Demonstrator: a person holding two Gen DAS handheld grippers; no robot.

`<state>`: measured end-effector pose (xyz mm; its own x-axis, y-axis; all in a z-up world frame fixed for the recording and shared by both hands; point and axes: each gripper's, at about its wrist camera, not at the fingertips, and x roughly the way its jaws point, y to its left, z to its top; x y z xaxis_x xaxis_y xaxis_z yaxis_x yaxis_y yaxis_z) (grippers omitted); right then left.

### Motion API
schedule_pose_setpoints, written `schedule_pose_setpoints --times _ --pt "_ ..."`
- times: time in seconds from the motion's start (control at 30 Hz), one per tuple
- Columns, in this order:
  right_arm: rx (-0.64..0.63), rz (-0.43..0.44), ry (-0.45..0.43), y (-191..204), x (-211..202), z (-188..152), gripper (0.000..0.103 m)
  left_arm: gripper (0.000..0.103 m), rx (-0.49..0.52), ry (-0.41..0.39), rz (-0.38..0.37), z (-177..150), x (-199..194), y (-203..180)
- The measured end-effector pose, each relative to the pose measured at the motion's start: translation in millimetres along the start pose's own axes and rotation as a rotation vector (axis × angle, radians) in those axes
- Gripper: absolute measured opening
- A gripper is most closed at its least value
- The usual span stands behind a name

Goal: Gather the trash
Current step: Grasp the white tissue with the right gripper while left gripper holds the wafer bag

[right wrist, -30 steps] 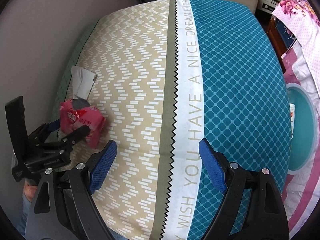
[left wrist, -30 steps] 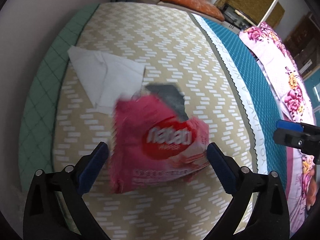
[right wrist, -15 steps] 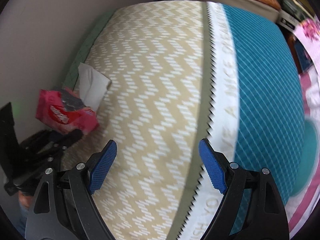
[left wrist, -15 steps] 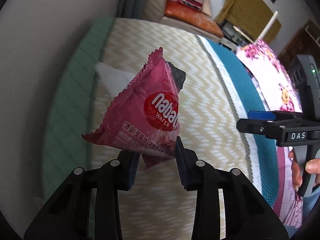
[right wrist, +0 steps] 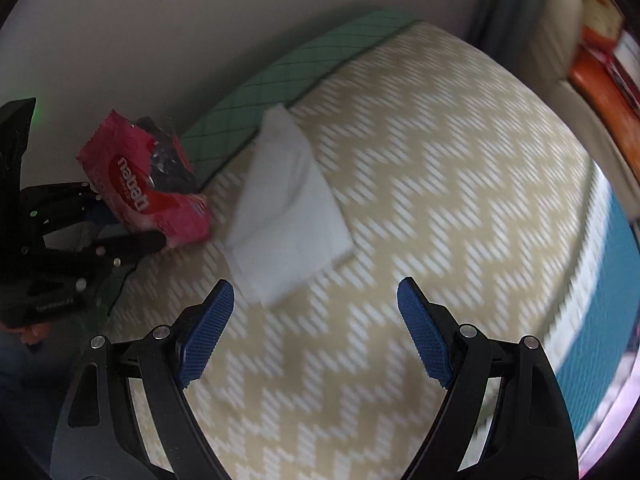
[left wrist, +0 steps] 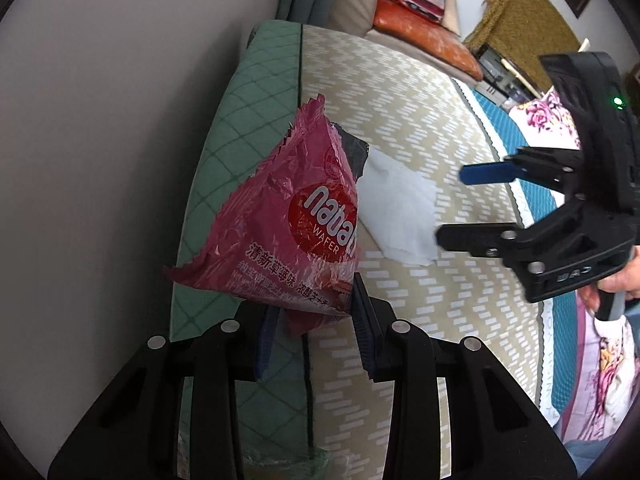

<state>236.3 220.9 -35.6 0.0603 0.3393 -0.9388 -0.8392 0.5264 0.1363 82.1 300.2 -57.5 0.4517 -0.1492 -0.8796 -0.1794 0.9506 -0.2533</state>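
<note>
My left gripper [left wrist: 314, 320] is shut on the bottom edge of a pink wafer wrapper [left wrist: 296, 232] and holds it up above the bed's left edge. The wrapper also shows at the left of the right wrist view [right wrist: 140, 184], held in the left gripper [right wrist: 132, 236]. A white tissue [right wrist: 288, 208] lies flat on the beige zigzag bedsheet [right wrist: 440, 184], just ahead of my right gripper [right wrist: 316, 336], which is open and empty above the sheet. In the left wrist view the tissue [left wrist: 400, 216] lies behind the wrapper, with the open right gripper [left wrist: 464, 204] hovering at its right.
A grey wall [left wrist: 100, 140] runs along the bed's left side, next to a green quilted strip [left wrist: 256, 92]. The sheet's teal part [right wrist: 600, 300] lies to the right. Cushions and boxes [left wrist: 420, 4] are stacked beyond the bed's far end.
My left gripper closed on the wrapper and lifted it off the sheet toward the bed's left edge. My right gripper swung left and now hovers close to the white tissue.
</note>
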Motion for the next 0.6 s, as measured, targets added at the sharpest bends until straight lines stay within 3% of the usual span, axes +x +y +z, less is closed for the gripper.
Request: schedule_pose_setpoints --times 0.17,0.37,0.47,0.53,0.6 --pt "-0.037 0.027 0.005 6 29 29 0.080 0.035 -0.009 0.003 0.015 5 1 5" --pt "-0.080 -0.005 -0.028 18 45 34 0.078 0.035 -0.010 0.010 0.038 8 5 2" --pt "-0.120 -0.085 -0.054 29 50 29 0.068 0.035 -0.012 0.008 0.047 8 6 2" --pt "-0.112 -0.083 -0.058 36 52 26 0.060 0.035 -0.017 0.007 0.049 7 4 1" --pt "-0.113 -0.092 -0.057 43 53 28 0.044 0.035 -0.018 0.003 0.057 7 2 -1"
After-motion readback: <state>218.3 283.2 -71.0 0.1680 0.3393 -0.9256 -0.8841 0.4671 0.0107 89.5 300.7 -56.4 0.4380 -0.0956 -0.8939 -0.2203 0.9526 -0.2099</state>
